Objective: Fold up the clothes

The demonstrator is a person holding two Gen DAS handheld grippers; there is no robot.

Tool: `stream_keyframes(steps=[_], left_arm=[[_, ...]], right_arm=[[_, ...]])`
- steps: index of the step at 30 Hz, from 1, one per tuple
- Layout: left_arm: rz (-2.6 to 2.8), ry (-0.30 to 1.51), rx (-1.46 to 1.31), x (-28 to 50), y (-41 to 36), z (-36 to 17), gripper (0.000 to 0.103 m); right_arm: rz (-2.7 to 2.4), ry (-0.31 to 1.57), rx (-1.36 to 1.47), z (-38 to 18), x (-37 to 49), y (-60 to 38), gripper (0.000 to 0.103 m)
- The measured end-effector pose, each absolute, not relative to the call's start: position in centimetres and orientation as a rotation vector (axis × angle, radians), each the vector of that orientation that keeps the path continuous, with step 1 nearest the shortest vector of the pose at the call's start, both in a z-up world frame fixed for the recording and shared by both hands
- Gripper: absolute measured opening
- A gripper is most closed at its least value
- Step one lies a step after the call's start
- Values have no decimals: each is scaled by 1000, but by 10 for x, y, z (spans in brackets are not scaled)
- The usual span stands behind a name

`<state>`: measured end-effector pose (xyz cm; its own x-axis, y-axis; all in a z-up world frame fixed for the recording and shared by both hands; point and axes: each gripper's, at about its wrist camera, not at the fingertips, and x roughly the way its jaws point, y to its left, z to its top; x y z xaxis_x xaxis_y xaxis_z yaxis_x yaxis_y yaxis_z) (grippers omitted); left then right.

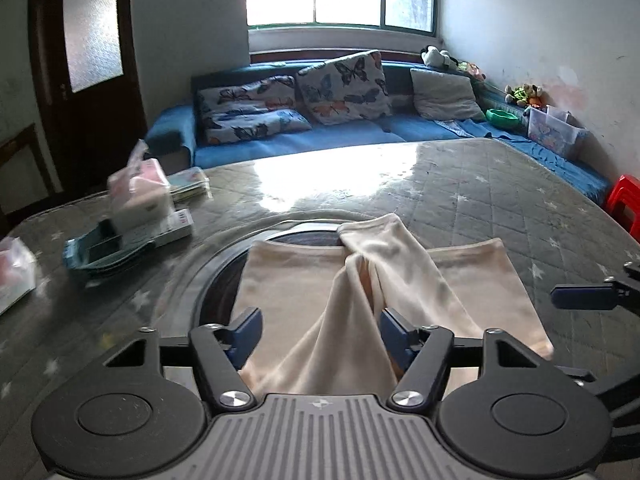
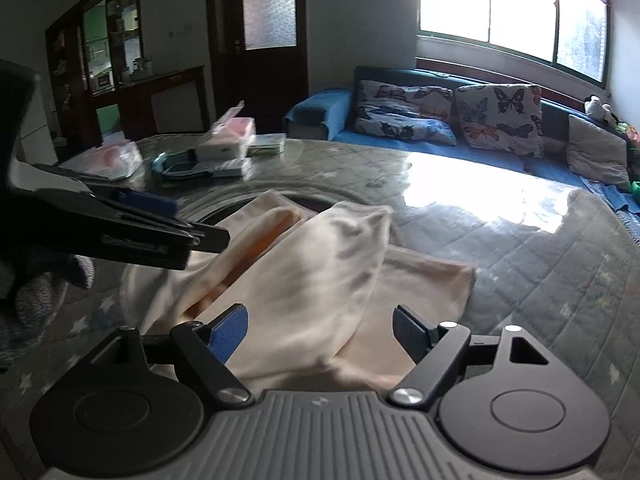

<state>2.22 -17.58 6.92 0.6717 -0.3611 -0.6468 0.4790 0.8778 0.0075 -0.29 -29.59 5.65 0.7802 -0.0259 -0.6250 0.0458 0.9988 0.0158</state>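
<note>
Both the left gripper [image 1: 320, 334] and right gripper [image 2: 320, 334] gape wide over the cream garment [image 1: 320, 312], so its loose sleeve [image 1: 396, 264] could slump and undo the fold.

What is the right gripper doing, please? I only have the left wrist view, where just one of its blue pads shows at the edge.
Observer: The right gripper is open. A raised fold of the cream garment sits between its jaws, which are not closed on it.
Operator: Thank you. What stands beyond the table on the far left, past my door?
Observer: A dark cabinet with open shelves stands there, behind the table.
</note>
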Motion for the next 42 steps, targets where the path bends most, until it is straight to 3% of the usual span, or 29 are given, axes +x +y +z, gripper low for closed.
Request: stream_keyframes(steps=[5,7,8,9,28,30,32,35,42], left_arm=[[-532,782,123,61,-187,49,57],[-540,815,113,70,-190,39,36],[-548,827,113,72,-190,35,17],[-555,838,112,74,-190,31,10],[-391,721,43,26,-100,57,8],[-360,717,20,20,-84,61,8],[-331,713,0,13,-69,63,8],[-286,702,-7,0,-51,63,8],[-234,729,-60,-24,-18,57,8]], right_arm=[[-64,682,45,61,27,-316,77],[-66,687,54,61,41,-322,74],[-67,689,58,62,48,-326,72],[-68,692,63,62,54,-329,71],[3,856,-17,6,182,-290,45],[-11,855,-41,4,180,-289,36],[-24,859,-54,5,176,-292,19],[-45,853,-67,9,166,-298,5],[-130,737,-53,44,111,-326,0]])
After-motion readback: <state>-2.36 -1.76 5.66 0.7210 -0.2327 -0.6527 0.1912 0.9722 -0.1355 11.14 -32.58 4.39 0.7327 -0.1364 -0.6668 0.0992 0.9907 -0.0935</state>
